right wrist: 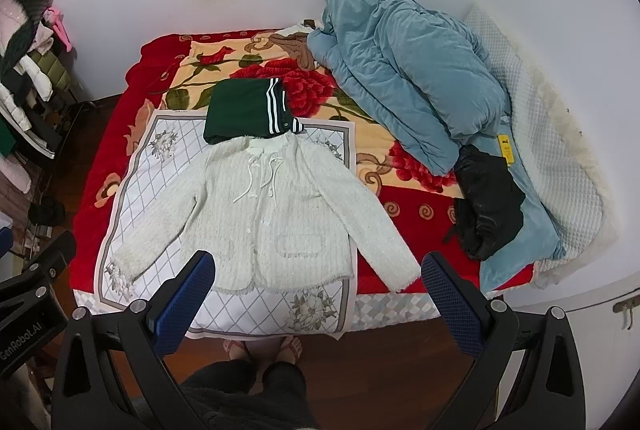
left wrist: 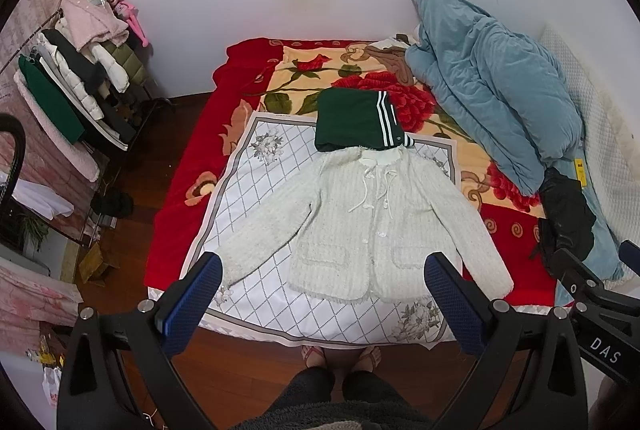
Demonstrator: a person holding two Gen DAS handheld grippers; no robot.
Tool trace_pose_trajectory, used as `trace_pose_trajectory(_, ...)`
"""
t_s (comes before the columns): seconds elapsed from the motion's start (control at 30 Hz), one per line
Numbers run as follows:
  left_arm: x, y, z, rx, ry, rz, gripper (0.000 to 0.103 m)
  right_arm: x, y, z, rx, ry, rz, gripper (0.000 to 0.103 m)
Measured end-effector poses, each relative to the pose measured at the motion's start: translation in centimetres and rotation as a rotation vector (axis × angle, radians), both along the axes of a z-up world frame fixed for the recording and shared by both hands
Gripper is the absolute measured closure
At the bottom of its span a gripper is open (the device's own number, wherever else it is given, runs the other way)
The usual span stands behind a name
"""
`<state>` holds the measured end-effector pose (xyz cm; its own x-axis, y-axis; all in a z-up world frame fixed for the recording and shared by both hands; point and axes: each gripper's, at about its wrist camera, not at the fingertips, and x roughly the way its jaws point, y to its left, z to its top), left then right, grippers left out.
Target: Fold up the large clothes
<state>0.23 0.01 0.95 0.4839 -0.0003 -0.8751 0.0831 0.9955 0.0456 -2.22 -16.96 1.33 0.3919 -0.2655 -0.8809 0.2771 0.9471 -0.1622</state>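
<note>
I have both grippers held high above the foot of the bed (left wrist: 180, 166), and both are released: the left gripper (left wrist: 322, 294) and the right gripper (right wrist: 318, 290) each stand with jaws wide apart and nothing between them. The white knitted cardigan (left wrist: 360, 222) lies face up, spread flat on the white diamond-patterned cloth (left wrist: 248, 182) that covers the near half of the red floral blanket (left wrist: 304, 70). Its long axis runs from hem to collar, straight away from me: hem toward the foot of the bed, neckline and drawstrings pointing at the far wall. The sleeves splay outward and down toward me, the right one reaching off the cloth onto the blanket. A folded dark green garment with white stripes (left wrist: 356, 120) sits just beyond the collar, touching or slightly under it; I cannot tell which.

As I judge it, folding has not begun. I'd bring each gripper down to a cuff, pinch only the sleeve fabric without catching the cloth beneath, and carry each sleeve across the chest so it lies square to the long axis. Lifting low and slow should keep the body from dragging. The blue quilt (left wrist: 492, 82) and black leather garment (left wrist: 568, 214) lie well to the right, clear of the work.
</note>
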Motion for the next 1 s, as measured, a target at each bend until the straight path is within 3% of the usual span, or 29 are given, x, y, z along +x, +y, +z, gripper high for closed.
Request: trace_pose_trajectory(1.0, -0.7, 1.1, 0.0, -0.009, -0.001, 0.006, 0.0, -0.1, 0.6, 0.4, -0.011, -0.002, 0.003, 0.0)
